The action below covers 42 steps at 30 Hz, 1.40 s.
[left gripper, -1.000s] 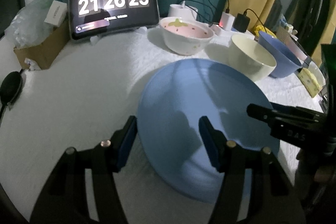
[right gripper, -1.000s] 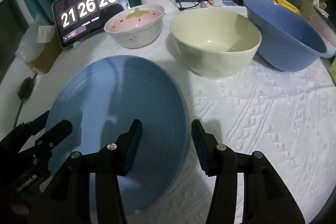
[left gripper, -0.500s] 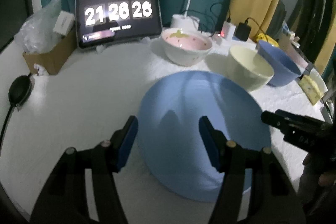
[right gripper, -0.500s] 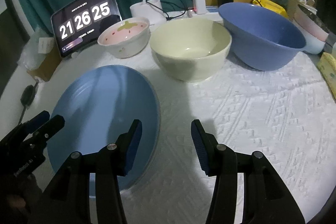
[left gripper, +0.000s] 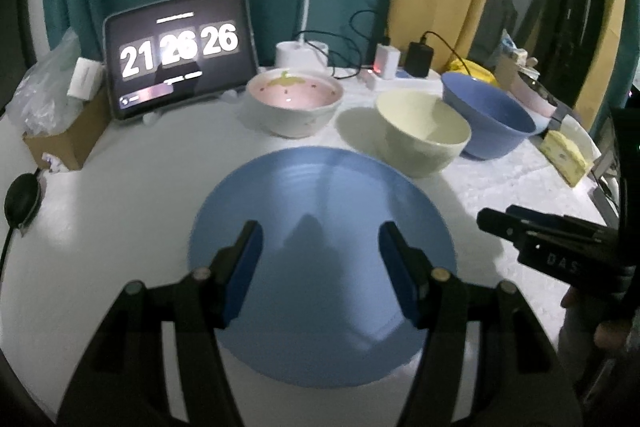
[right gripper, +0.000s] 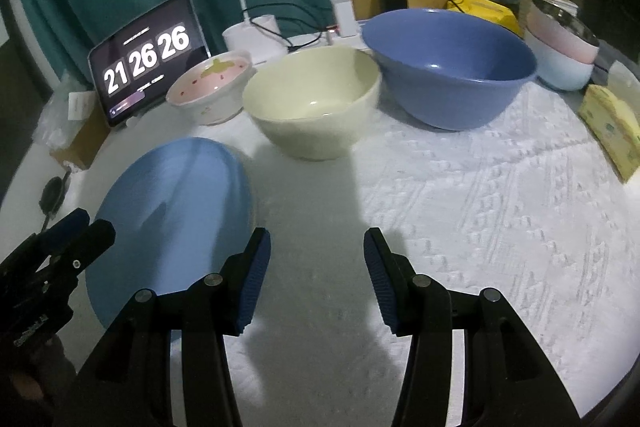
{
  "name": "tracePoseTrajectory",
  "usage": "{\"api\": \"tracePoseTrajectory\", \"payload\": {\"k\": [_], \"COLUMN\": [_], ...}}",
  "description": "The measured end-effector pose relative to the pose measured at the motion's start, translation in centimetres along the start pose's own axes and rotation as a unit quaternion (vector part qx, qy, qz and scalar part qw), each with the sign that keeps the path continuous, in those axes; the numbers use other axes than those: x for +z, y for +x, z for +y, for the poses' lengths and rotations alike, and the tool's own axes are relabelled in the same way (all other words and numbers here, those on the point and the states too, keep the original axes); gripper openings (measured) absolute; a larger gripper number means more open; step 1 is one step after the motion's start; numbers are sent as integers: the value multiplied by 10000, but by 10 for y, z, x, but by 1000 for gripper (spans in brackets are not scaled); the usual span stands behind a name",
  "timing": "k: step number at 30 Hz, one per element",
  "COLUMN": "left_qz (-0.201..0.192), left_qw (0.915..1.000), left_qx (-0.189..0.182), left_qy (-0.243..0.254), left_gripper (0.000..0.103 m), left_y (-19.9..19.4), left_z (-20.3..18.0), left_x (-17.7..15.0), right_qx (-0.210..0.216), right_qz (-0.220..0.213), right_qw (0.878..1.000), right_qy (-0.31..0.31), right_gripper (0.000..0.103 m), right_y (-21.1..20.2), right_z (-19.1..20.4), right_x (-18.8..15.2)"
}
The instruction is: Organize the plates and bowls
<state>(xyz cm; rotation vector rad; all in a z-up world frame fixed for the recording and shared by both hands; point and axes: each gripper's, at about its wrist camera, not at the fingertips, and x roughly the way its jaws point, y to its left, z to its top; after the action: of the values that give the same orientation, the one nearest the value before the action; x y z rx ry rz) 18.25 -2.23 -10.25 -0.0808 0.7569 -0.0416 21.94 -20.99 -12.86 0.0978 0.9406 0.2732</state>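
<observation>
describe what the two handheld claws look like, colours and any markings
Both are matte black plastic. The left claw and right claw each have two angular fingers faced with ribbed dark blue pads, and silver round pivot pins at the linkage joints. Pale lettering runs along each body's side, too blurred to read fully. No cables or sleeves are visible.

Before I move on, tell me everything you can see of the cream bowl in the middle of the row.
The cream bowl is a deep, round, pale yellowish bowl, smooth and glossy like glazed ceramic, empty inside. It stands upright on the white textured cloth, between the pink strawberry bowl and the larger blue bowl, behind the blue plate. Whether it touches either neighbour is unclear. Neither claw is touching it; both are open and well short of it.
</observation>
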Motion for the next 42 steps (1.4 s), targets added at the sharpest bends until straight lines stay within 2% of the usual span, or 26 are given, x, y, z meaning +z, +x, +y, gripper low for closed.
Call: {"api": "tracePoseTrajectory", "payload": {"k": [25, 42], "left_qz": [18, -100], "left_qw": [9986, 9964], "left_qx": [-231, -404], "left_qy": [475, 732], "left_gripper": [62, 62], "left_y": [12, 26], "left_z": [-63, -101], "left_x": [18, 40], "right_qx": [-132, -324], "right_qz": [-123, -289], "right_qw": [9990, 9977], "right_qy": [418, 520], "right_gripper": [51, 51], "right_y": [-17, -25], "right_z": [-65, -97], "right_x": [1, 16]}}
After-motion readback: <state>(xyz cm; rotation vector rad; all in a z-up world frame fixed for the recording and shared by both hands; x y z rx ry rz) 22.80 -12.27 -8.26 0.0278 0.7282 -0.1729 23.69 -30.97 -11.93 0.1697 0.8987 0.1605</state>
